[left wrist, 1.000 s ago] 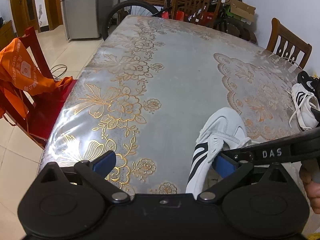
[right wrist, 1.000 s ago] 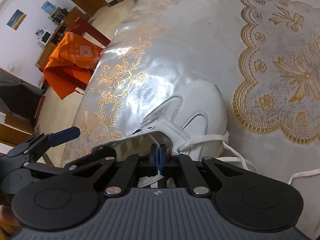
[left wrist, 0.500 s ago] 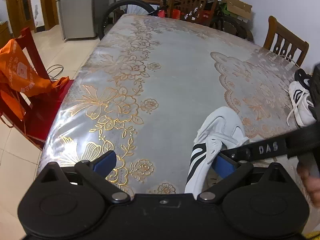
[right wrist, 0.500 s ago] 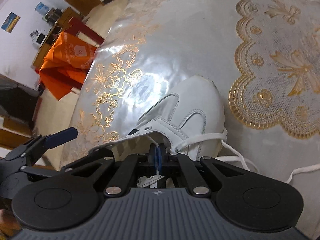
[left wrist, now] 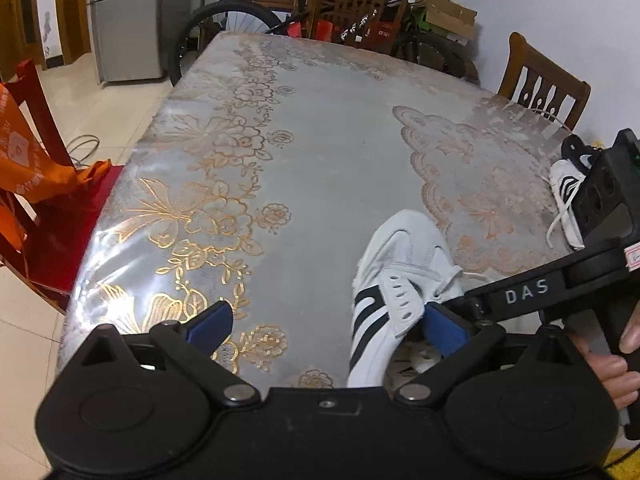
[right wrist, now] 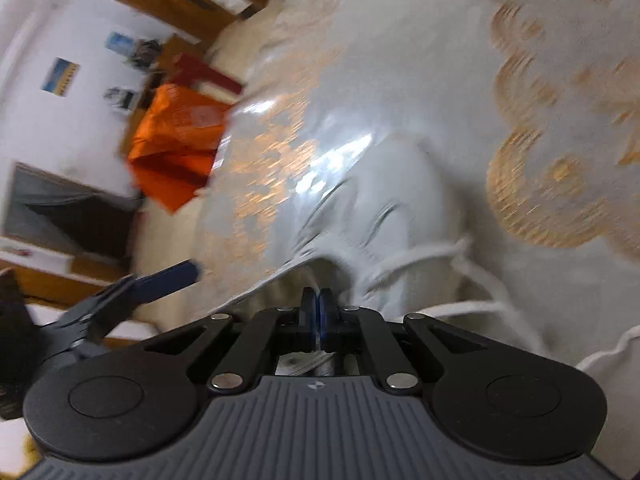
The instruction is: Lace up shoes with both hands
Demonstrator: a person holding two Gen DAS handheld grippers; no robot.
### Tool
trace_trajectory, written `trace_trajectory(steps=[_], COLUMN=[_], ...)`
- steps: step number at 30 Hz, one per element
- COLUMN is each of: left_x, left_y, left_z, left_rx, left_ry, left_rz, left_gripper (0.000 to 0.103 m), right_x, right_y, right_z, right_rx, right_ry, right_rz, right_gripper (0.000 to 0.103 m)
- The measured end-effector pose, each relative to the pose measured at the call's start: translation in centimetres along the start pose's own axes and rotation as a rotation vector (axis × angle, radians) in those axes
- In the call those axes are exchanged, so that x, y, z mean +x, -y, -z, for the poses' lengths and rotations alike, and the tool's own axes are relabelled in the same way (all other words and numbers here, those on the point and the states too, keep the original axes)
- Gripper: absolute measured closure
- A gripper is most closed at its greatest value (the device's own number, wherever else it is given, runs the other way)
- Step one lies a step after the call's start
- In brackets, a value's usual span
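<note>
Blue pads of your left gripper (left wrist: 326, 324) stand wide apart, the right pad tucked behind the flap of the white shoe (left wrist: 400, 276) on the table (left wrist: 332, 152). Your right gripper (right wrist: 319, 312) is pinched tight on a white lace (right wrist: 420, 254), though blur smears that view. Farther right, a second shoe (left wrist: 566, 188) is half hidden behind the right gripper's body.

Left gripper (left wrist: 326, 326): black linkage, blue pads, silver pivot screws. Right gripper (right wrist: 319, 308): black, ribbed grey housing, blue pads, white "DAS" lettering; bare hand (left wrist: 612, 364) behind it.
</note>
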State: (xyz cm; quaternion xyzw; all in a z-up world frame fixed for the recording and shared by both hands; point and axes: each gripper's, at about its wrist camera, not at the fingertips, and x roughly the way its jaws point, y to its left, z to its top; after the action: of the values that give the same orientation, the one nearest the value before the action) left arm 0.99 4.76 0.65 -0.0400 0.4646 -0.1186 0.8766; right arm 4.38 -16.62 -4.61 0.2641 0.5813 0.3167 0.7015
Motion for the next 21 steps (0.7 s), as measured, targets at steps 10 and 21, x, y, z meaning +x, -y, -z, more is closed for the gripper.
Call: trace_trajectory(steps=[10, 21], left_x=[0.0, 0.1], left_y=[-1.2, -1.2], left_z=[-0.3, -0.5], left_rx=[-0.057, -0.026], left_ry=[0.008, 0.004], left_rz=[-0.014, -0.022], left_gripper=[0.000, 0.000], right_x=[0.0, 2.4], right_y=[-3.9, -6.7], right_z=[3.0, 3.6], right_rx=[-0.284, -0.663], right_ry=[0.212, 0.135], right_rz=[0.264, 0.425], right_gripper=[0.103, 0.103])
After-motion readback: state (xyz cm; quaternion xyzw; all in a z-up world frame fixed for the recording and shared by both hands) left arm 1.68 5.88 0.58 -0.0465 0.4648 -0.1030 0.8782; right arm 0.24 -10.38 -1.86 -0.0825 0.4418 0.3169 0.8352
